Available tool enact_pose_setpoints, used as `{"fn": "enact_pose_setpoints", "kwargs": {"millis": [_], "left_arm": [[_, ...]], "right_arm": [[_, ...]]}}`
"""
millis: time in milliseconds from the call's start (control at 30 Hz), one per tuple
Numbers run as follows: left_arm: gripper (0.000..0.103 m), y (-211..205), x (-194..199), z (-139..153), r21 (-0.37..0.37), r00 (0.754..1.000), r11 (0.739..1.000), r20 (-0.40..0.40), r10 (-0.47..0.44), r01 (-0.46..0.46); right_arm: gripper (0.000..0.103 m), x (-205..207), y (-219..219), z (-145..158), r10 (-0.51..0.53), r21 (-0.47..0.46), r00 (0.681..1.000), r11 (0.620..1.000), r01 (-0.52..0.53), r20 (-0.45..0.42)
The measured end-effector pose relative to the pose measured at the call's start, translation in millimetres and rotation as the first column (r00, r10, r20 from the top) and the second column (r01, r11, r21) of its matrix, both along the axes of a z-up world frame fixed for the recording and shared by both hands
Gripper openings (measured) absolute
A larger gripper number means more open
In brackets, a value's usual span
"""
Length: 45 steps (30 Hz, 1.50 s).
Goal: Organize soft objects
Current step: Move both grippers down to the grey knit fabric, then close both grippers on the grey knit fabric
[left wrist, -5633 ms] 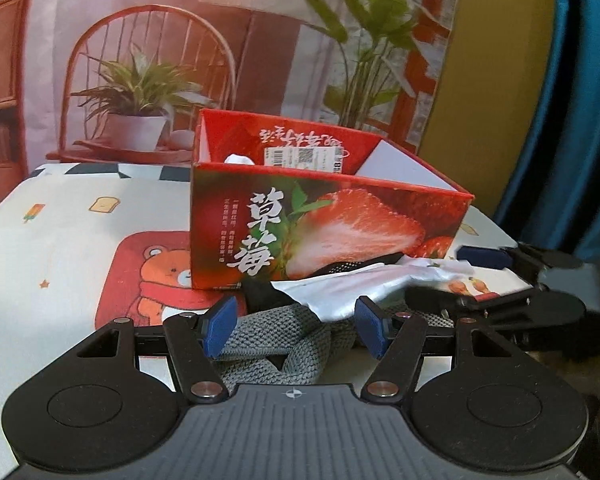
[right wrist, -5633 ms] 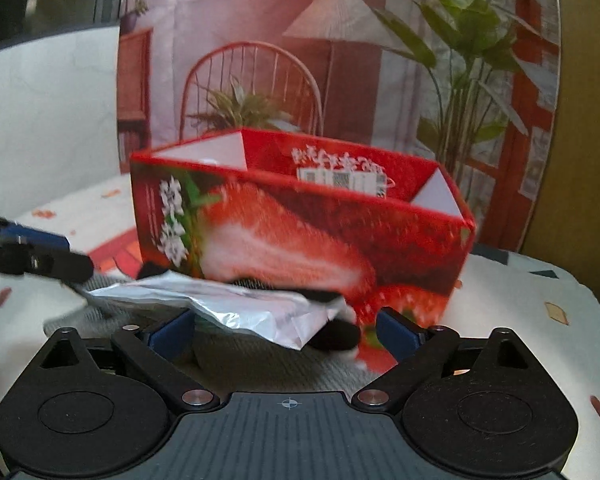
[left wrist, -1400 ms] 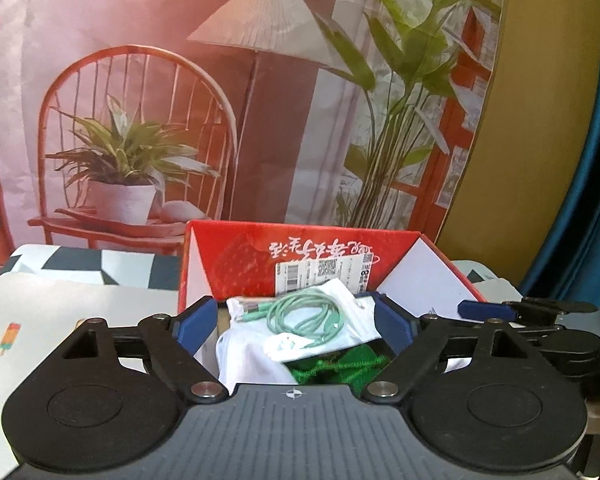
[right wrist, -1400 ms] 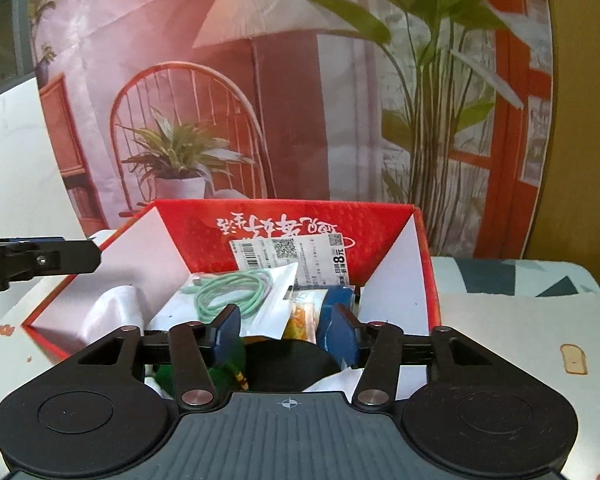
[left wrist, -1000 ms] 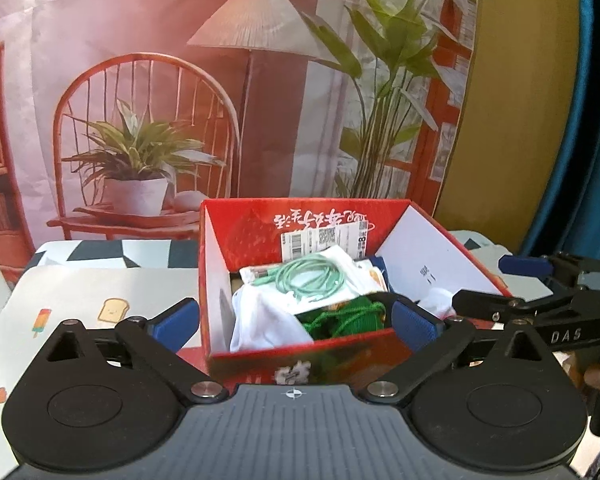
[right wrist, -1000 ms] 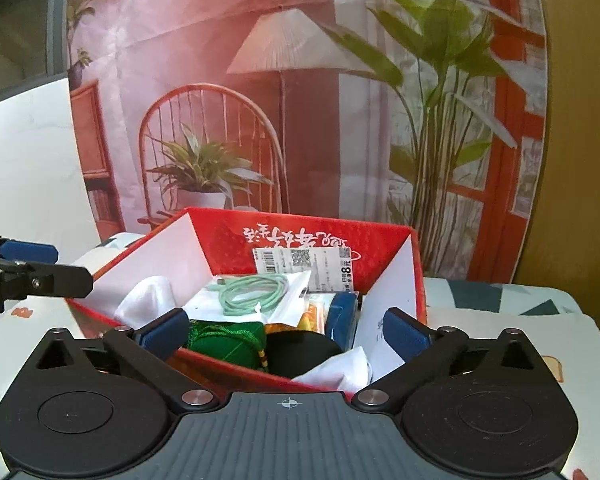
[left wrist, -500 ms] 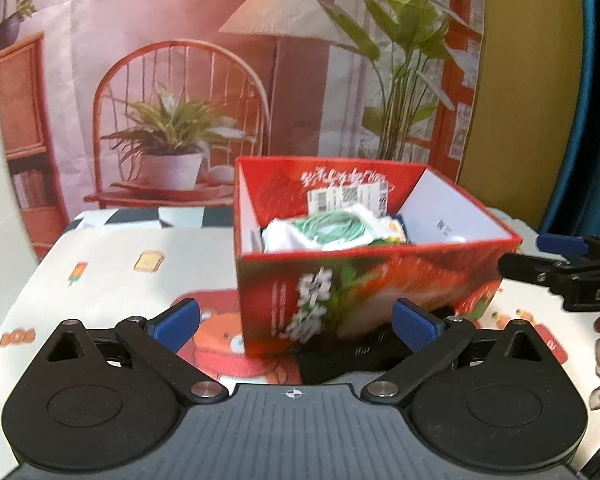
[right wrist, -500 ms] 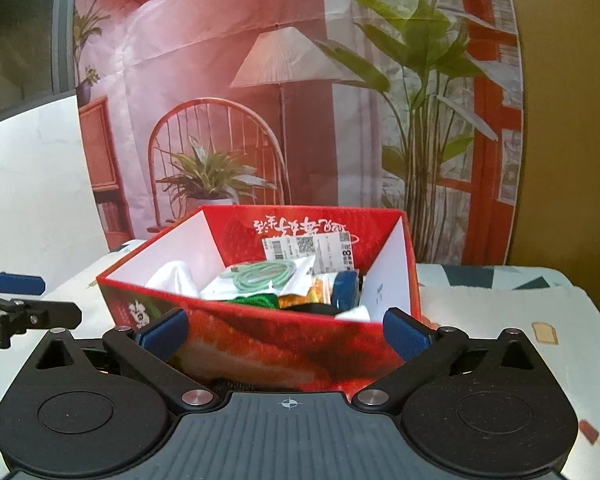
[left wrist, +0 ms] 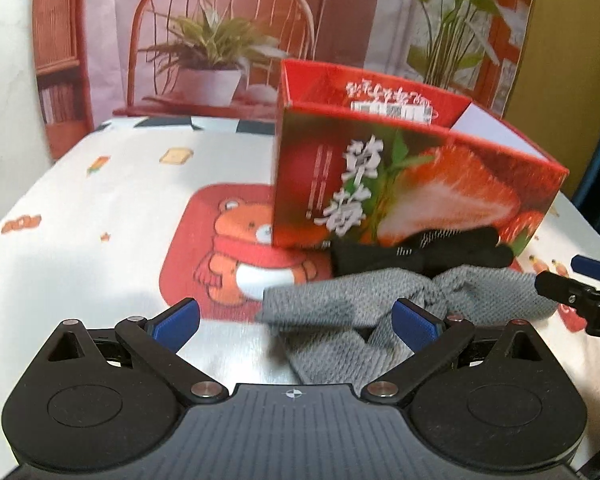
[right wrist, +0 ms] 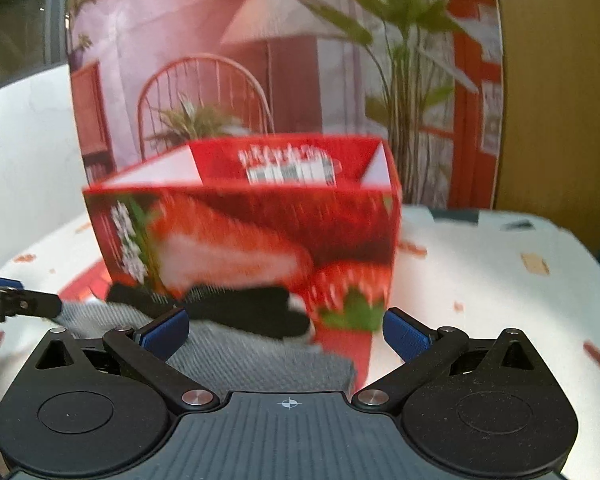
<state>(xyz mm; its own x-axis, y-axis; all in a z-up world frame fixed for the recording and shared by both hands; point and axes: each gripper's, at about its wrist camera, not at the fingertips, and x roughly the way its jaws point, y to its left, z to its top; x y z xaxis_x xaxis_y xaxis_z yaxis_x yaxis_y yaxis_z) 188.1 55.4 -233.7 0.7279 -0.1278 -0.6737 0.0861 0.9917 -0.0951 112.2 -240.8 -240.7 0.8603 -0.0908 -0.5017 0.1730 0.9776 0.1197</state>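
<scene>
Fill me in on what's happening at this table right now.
A person holds a gripper in each hand, sorting soft items into the red strawberry box. Both the left gripper and the right gripper hang low in front of the box with jaws wide open, holding nothing. A grey knitted cloth and a black fabric piece lie on the tablecloth against the box front, not yet packed.

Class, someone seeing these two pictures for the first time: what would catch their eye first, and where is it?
The red strawberry box stands out first, upright on the cartoon-print tablecloth. Then, just in front of it, a grey knitted cloth and a black cloth lie on the table, before both open grippers.
</scene>
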Motion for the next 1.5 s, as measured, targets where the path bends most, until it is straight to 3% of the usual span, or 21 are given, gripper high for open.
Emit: {"fn": "enact_pose_setpoints", "kwargs": {"millis": [200,433,667,800,967,1300,1500], "left_arm": [[0.102,-2,-1,-4,0.001,0.999,1.0,0.027,-0.023,0.023],[0.093,-17,2,-15,0.009,0.998,0.998,0.032,-0.055,0.054],[0.089,-26,6,-29,0.02,0.995,0.995,0.021,-0.097,0.096],[0.079,-20,6,-38,-0.023,0.995,0.994,0.014,-0.102,0.102],[0.079,-23,3,-41,-0.005,0.993,0.994,0.034,-0.11,0.11],[0.08,-24,3,-42,0.011,0.991,0.992,0.04,-0.125,0.125],[0.08,-23,3,-42,0.008,0.992,0.992,0.038,-0.124,0.124]], "right_arm": [[0.099,1,-3,-20,-0.035,0.02,0.999,0.999,0.036,-0.029],[0.092,4,-18,-30,-0.095,0.072,0.994,0.993,0.098,-0.047],[0.089,8,-17,-34,-0.08,0.067,0.995,0.994,0.085,-0.065],[0.084,11,-18,-36,-0.073,0.082,0.994,0.993,0.08,-0.079],[0.08,13,-24,-39,-0.07,0.12,0.993,0.989,0.081,-0.096],[0.065,17,-16,-40,-0.021,0.082,0.994,0.996,0.03,-0.108],[0.062,16,-18,-39,-0.01,0.096,0.995,0.995,0.02,-0.104]]}}
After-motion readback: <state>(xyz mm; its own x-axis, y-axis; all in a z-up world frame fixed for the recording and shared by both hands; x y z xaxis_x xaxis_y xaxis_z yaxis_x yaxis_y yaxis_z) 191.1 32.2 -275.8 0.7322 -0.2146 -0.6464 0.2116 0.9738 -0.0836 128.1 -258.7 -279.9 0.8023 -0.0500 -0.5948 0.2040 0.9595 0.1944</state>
